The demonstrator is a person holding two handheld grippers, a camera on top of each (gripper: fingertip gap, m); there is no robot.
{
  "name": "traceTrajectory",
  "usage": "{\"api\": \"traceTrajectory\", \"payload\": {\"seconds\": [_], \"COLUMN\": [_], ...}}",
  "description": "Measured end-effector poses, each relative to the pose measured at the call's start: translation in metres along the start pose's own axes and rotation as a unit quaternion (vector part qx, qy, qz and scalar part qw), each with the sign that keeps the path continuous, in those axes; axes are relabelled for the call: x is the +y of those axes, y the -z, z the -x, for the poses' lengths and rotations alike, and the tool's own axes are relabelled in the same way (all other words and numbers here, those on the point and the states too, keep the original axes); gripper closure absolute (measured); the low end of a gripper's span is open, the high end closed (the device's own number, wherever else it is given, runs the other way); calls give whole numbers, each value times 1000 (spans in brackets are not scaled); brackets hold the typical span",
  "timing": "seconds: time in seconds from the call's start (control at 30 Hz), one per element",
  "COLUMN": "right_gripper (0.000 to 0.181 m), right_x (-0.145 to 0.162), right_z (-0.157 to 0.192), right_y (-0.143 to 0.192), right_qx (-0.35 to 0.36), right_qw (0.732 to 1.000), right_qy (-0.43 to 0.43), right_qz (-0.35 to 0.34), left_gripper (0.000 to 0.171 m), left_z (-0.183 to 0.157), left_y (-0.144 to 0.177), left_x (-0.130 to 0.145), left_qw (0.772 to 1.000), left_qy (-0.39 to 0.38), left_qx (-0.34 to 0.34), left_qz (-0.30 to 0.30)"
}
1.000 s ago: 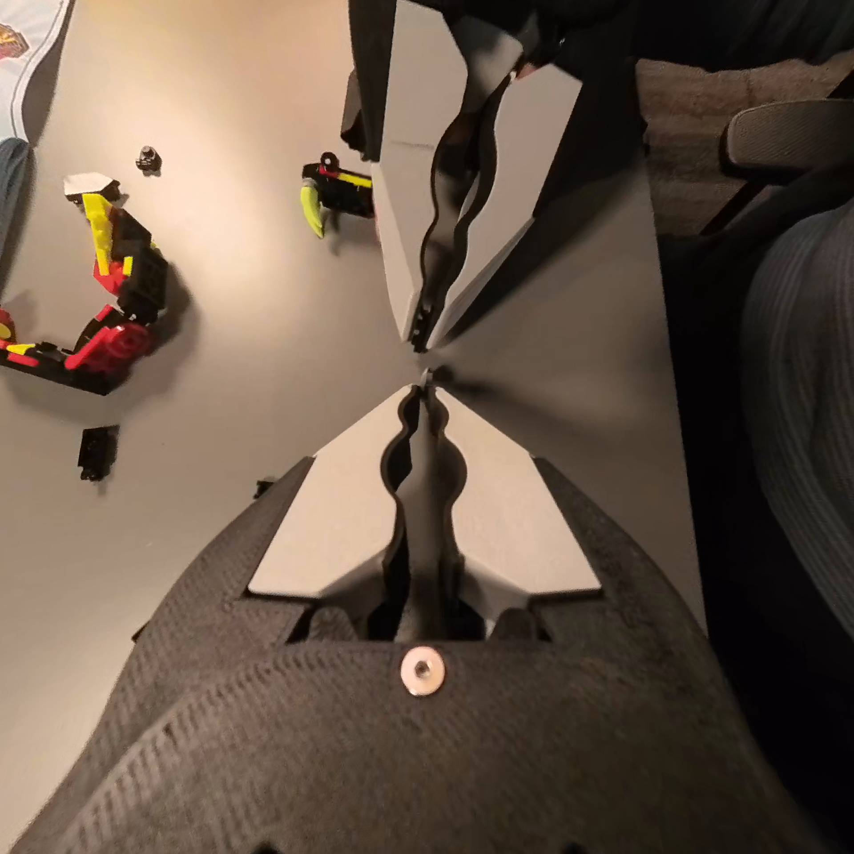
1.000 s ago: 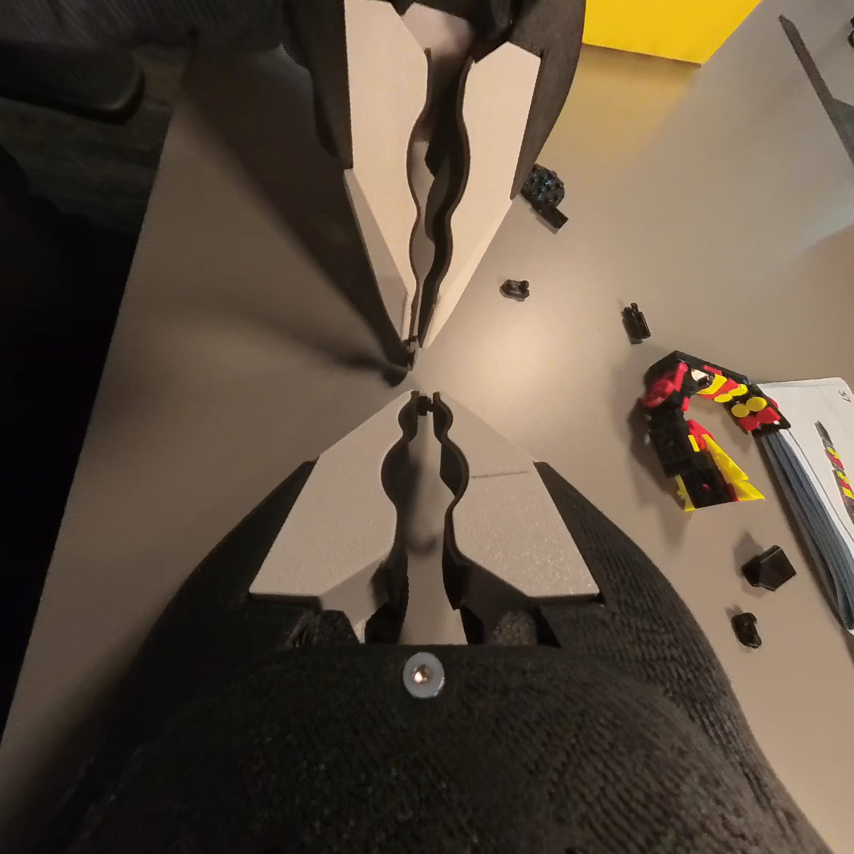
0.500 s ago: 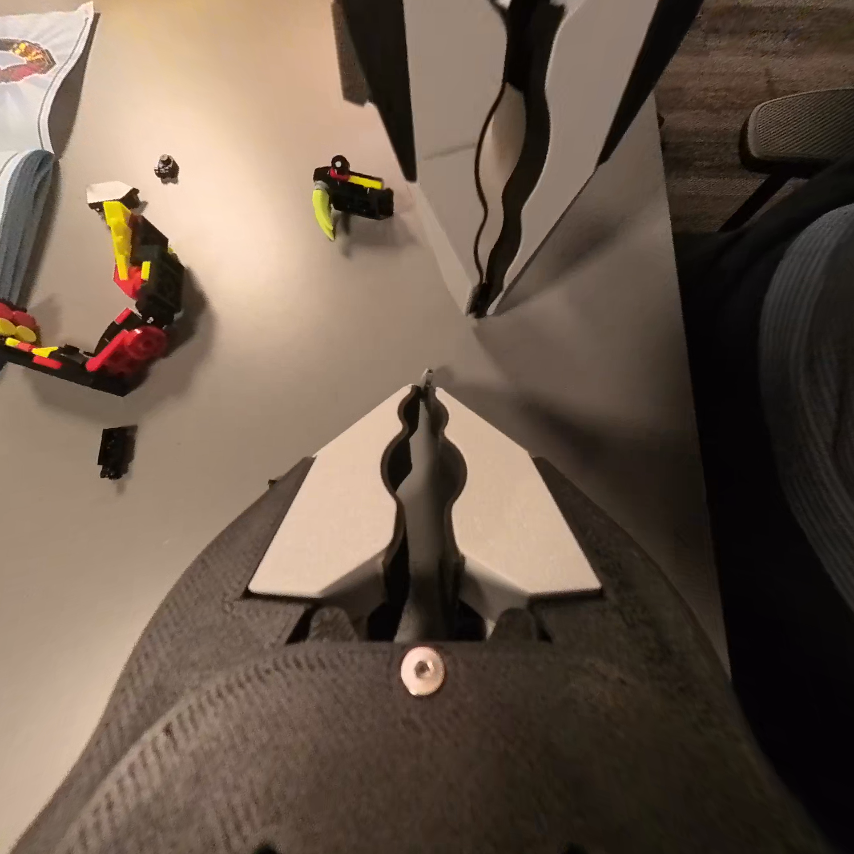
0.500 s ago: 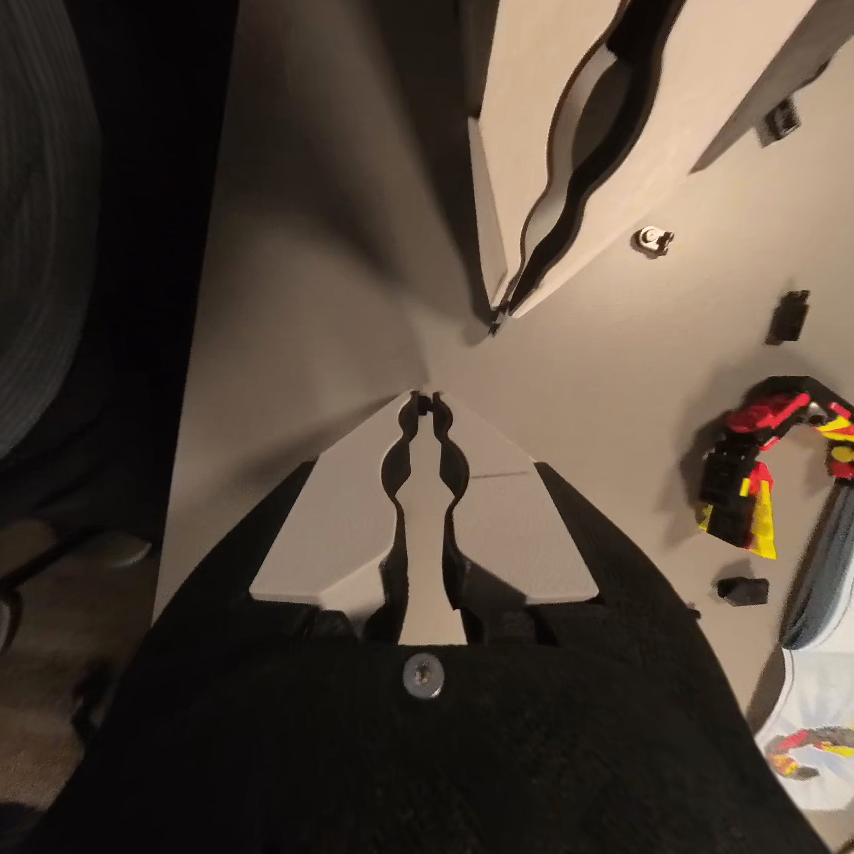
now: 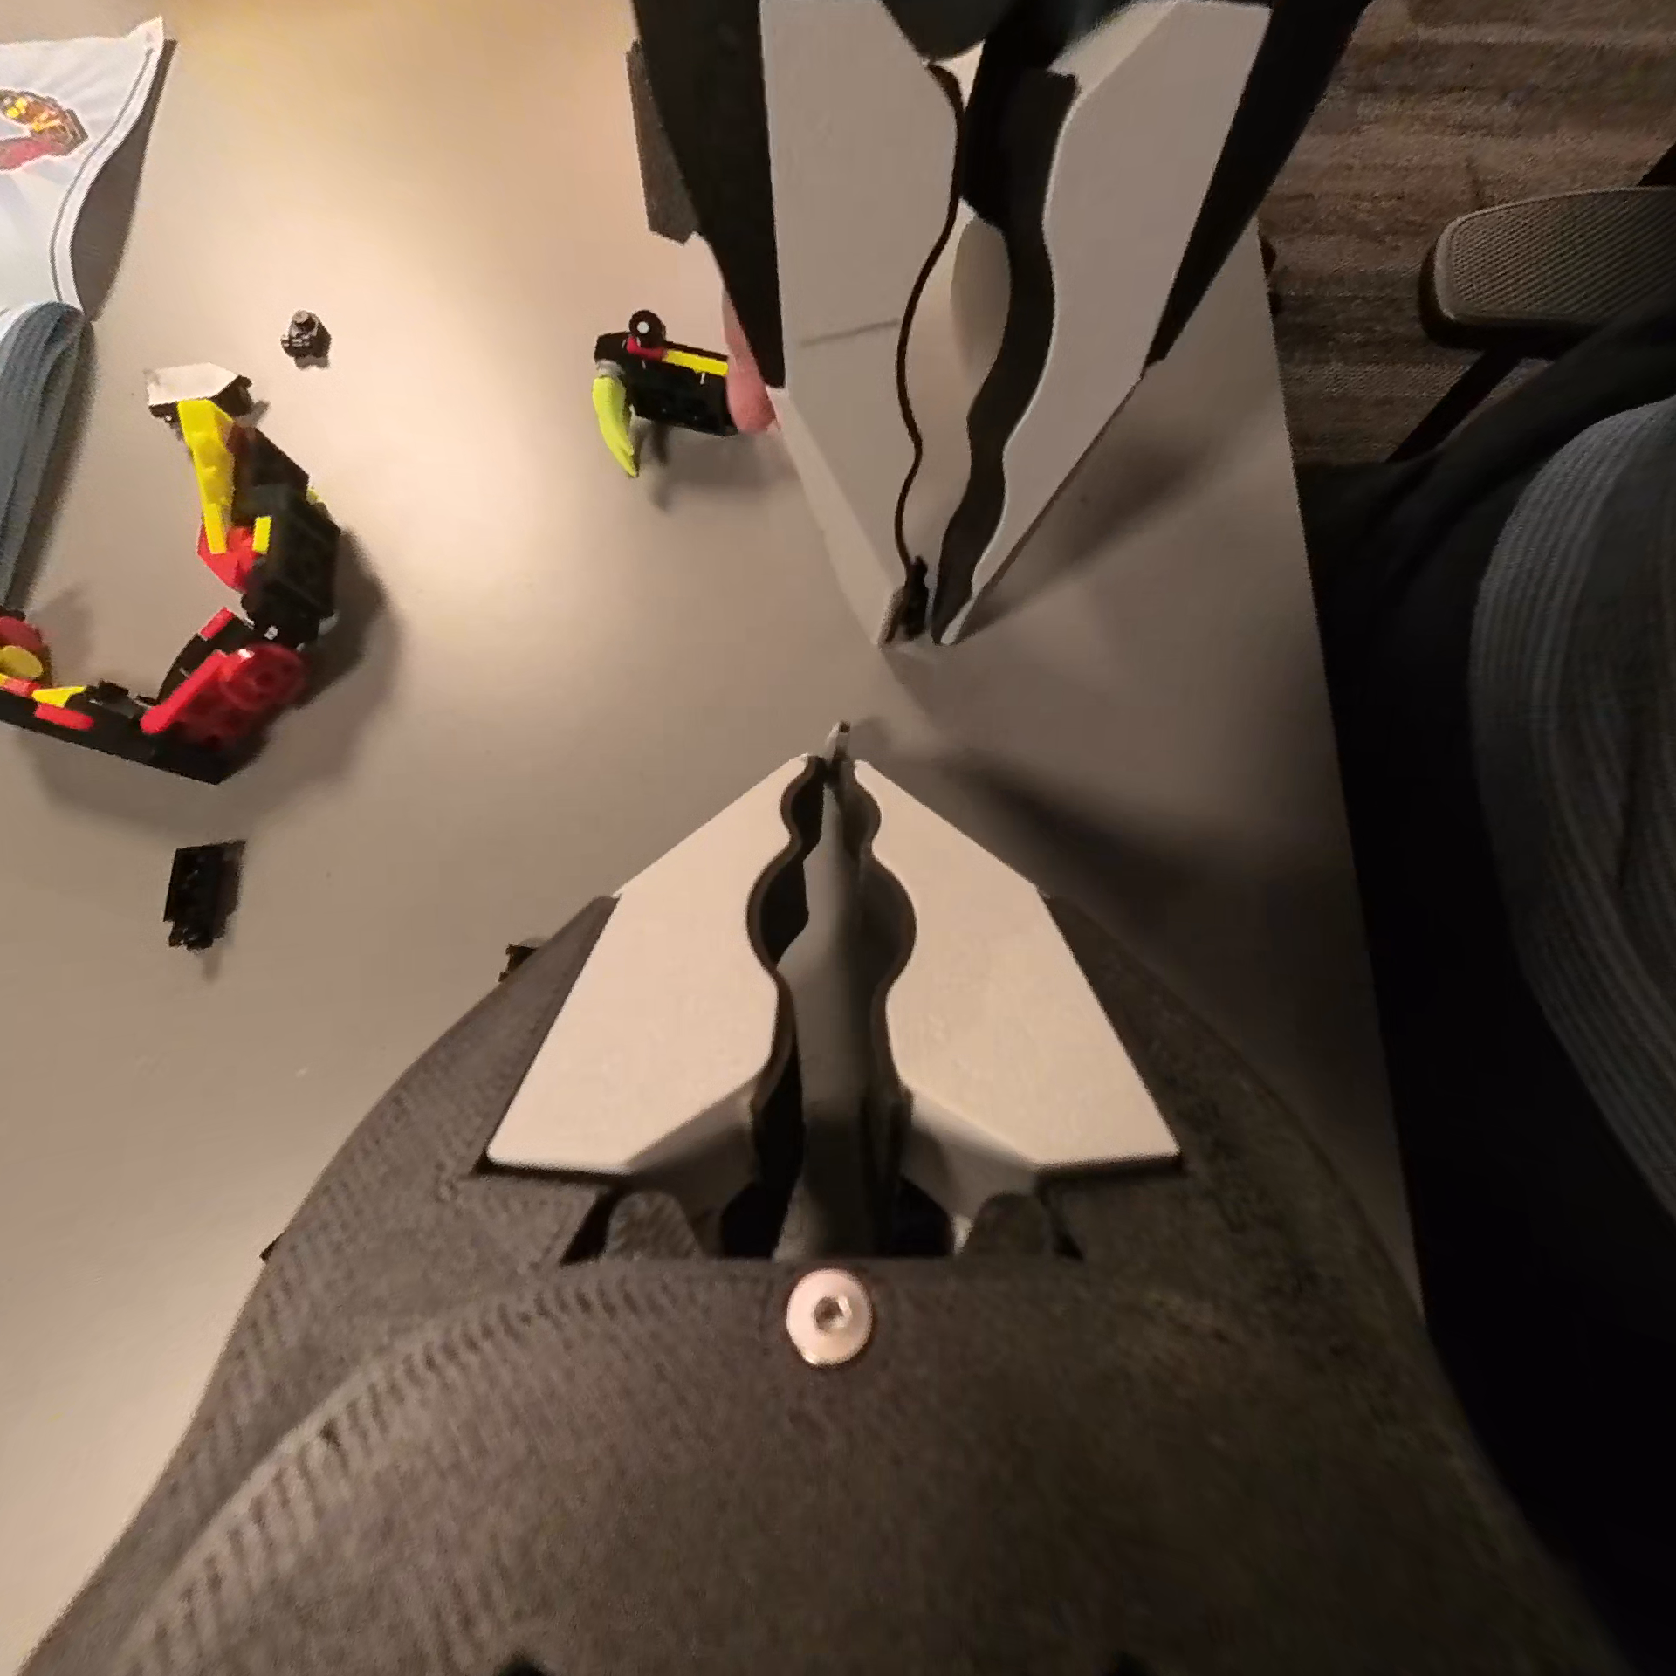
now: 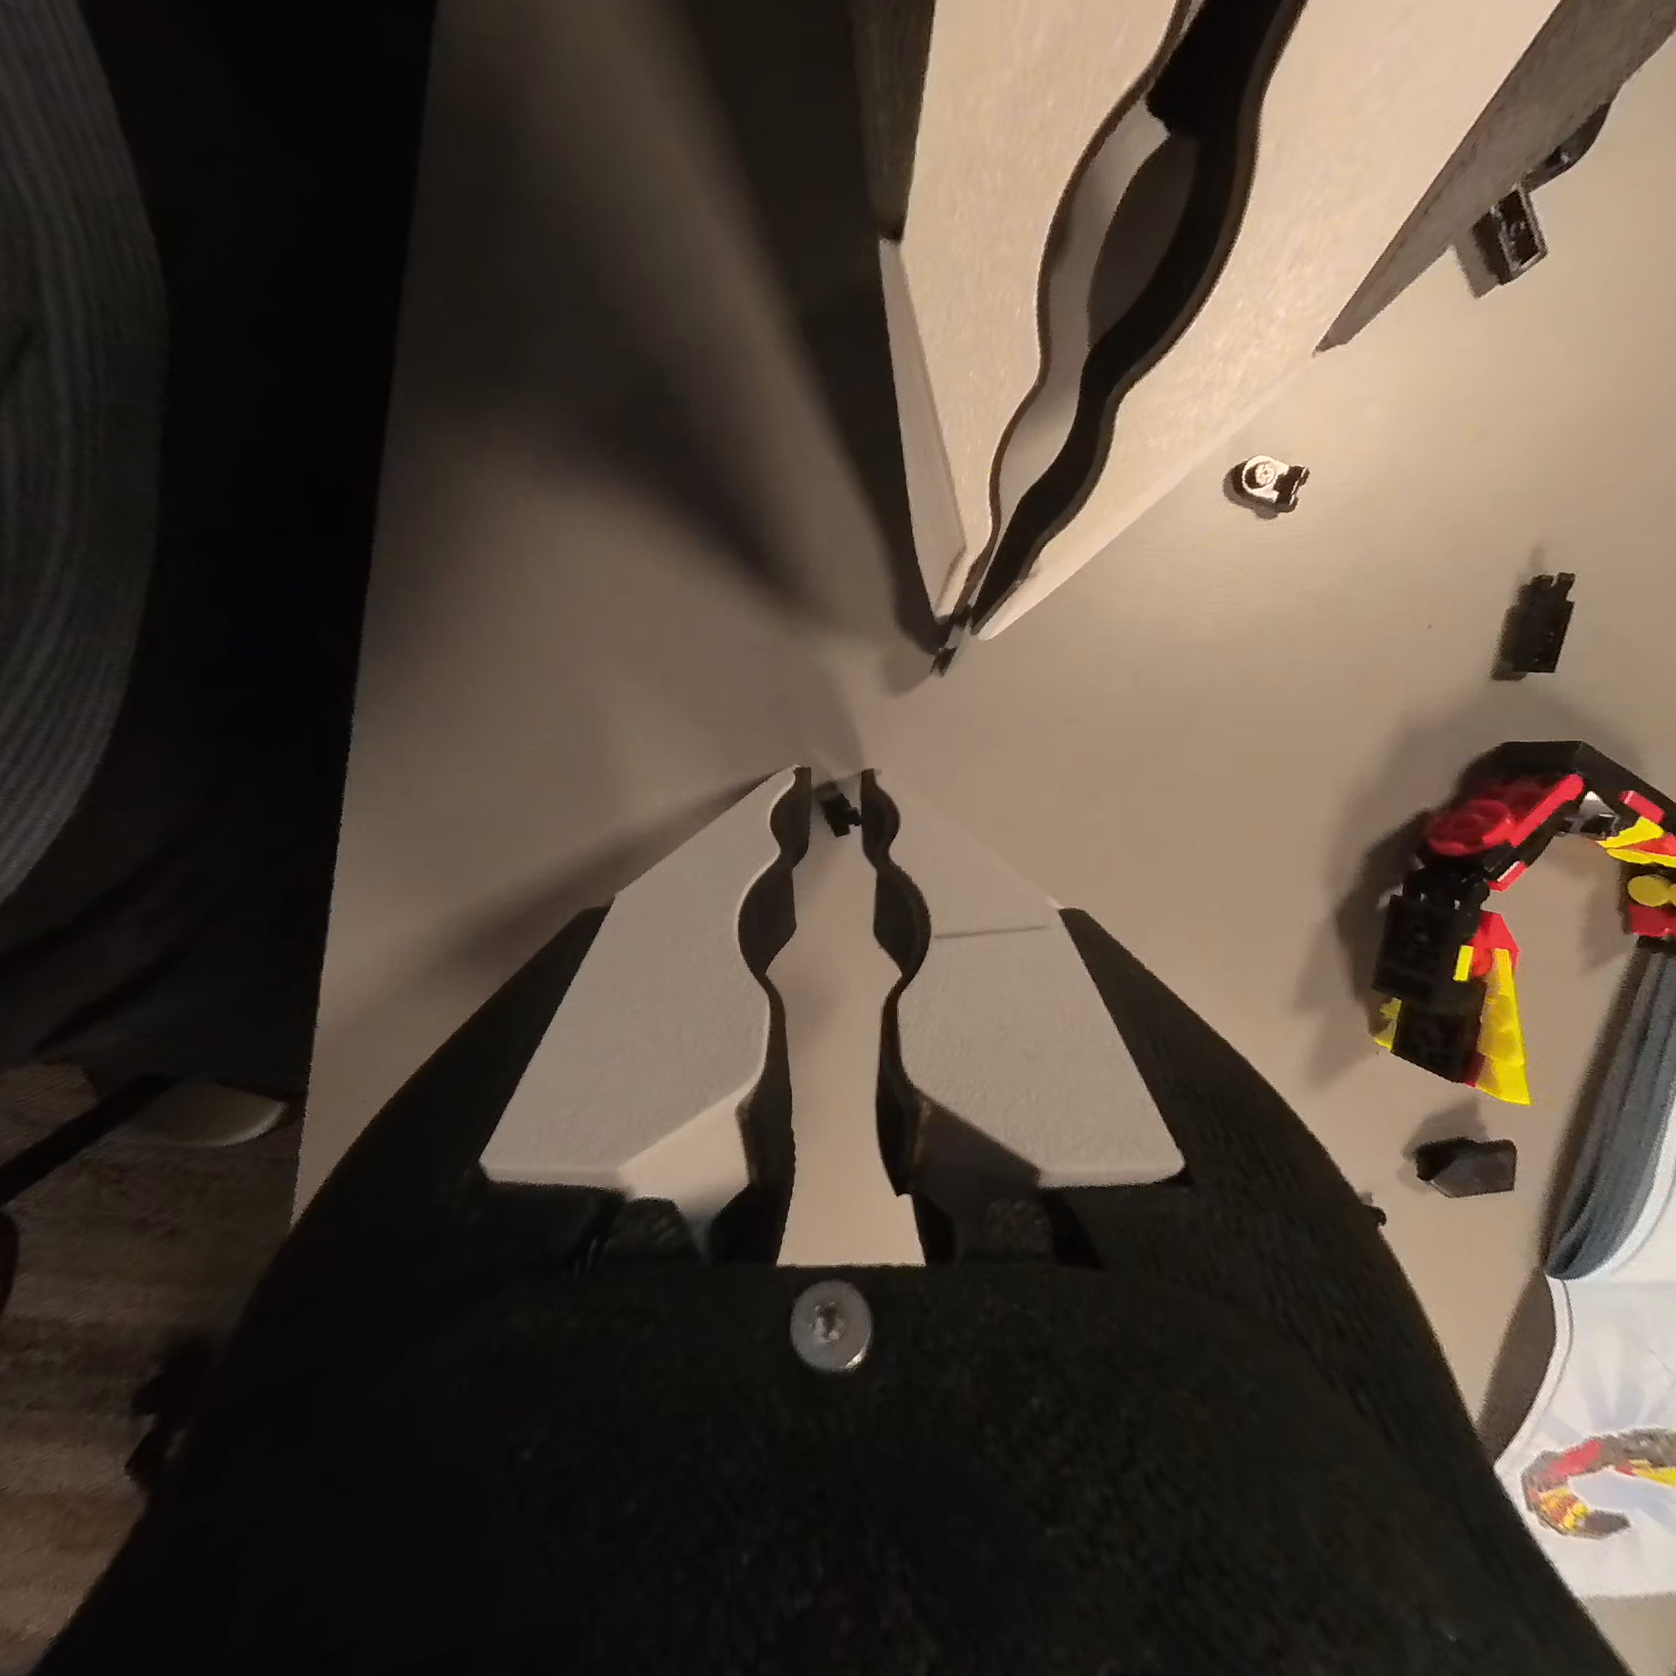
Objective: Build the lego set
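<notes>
Grey table [image 5: 508,1043]; tiny black piece [image 6: 842,810] between right gripper [image 6: 834,782] tips

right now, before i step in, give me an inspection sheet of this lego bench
Surface: grey table, bare between the parts.
Job's things: red, black and yellow build lying flat; black sub-build with lime claw apart from it.
Clutter: loose black brick, dark stud piece, black slope, printed booklet at the edge.
Grippers: left gripper shut on a small piece; right gripper jaws slightly apart with a small black piece between the tips, grip unclear. The tips face each other, not touching.
Cables: nothing seen.
Surroundings: office chair, carpet.
</notes>
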State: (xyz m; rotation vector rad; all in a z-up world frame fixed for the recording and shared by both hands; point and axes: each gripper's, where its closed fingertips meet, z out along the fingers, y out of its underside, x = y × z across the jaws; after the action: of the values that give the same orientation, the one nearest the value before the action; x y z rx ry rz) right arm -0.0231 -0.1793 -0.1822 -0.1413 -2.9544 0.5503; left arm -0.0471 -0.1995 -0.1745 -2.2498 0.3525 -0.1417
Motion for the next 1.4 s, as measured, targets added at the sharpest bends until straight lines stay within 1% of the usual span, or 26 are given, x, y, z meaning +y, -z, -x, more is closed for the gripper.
{"api": "traceTrajectory", "payload": {"seconds": [0.17,0.33,0.47,0.57,0.63,0.7,0.87,1.0,1.13,1.4], "right_gripper": [166,156,152,152,153,154,157,158,159,165], "right_x": [0,0,2,2,1,1,-1,0,2,0], "right_z": [-1,0,-4,-4,-4,-3,-2,-3,-5,-4], "right_y": [3,11,17,18,17,16,15,12,9,8], "right_qx": [10,17,33,32,28,24,-1,-25,-33,-27], "right_qw": [1000,997,989,983,980,979,975,973,972,971], "right_qy": [-11,-38,-66,-75,-71,-61,-22,-13,-9,7], "right_qz": [-20,-68,-127,-167,-183,-195,-220,-228,-233,-238], "left_gripper": [169,169,169,169,169,169,169,169,169,169], "left_z": [-1,-1,0,-4,-6,-9,-14,-13,-11,-12], "left_y": [-1,-3,-7,-10,-13,-16,-20,-21,-22,-23], "left_x": [-1,-3,-6,-9,-11,-14,-17,-17,-18,-18], "left_qw": [1000,1000,998,993,991,988,981,978,979,981], "left_qy": [3,19,68,112,126,145,187,207,202,174], "left_qx": [1,2,-5,-21,-45,-55,-36,-33,-34,-15], "left_qz": [-2,-5,-9,2,6,2,-18,-20,3,86]}}
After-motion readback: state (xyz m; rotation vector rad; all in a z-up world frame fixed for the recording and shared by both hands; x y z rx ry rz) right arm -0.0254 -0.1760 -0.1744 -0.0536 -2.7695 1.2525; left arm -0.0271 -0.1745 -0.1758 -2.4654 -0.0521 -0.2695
